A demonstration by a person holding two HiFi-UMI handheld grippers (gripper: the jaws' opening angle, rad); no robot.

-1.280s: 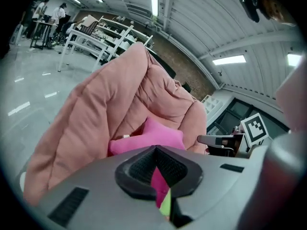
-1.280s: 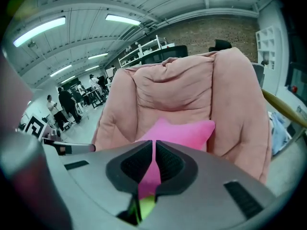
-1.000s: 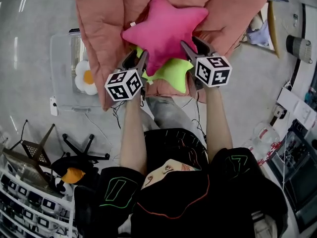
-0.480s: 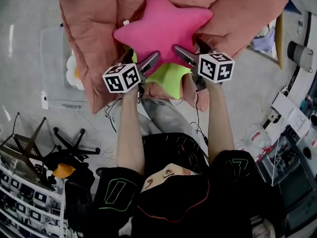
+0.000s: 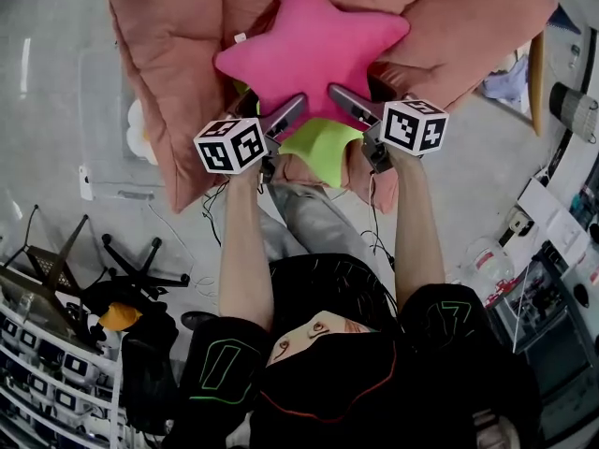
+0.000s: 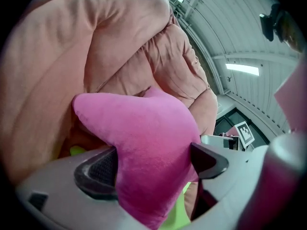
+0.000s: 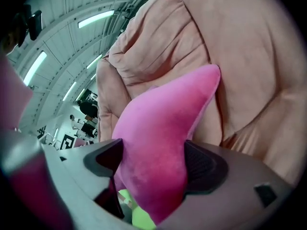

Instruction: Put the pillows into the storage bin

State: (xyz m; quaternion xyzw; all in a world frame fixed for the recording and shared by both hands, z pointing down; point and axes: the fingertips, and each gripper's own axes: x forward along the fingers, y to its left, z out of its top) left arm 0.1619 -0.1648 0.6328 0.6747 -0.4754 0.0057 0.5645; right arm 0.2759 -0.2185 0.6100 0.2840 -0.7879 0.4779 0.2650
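**Pink star pillow (image 5: 304, 50): plush, five-pointed, on a peach quilt (image 5: 168, 54), over a lime pillow (image 5: 323, 146).**
Your left gripper (image 5: 276, 112) and right gripper (image 5: 358, 96) each straddle a lower point, jaws wide, just easing inward (not clamped). The clear storage bin (image 5: 101, 171) lies past the quilt's left edge on bare floor (image 5: 47, 73).

Green pillow (image 5: 324, 146) mostly under pink pillow (image 5: 304, 54).

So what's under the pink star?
A green pillow pokes out beneath the pink star, both on a peach quilt. Most of the green pillow is covered, so its full shape can't be seen.
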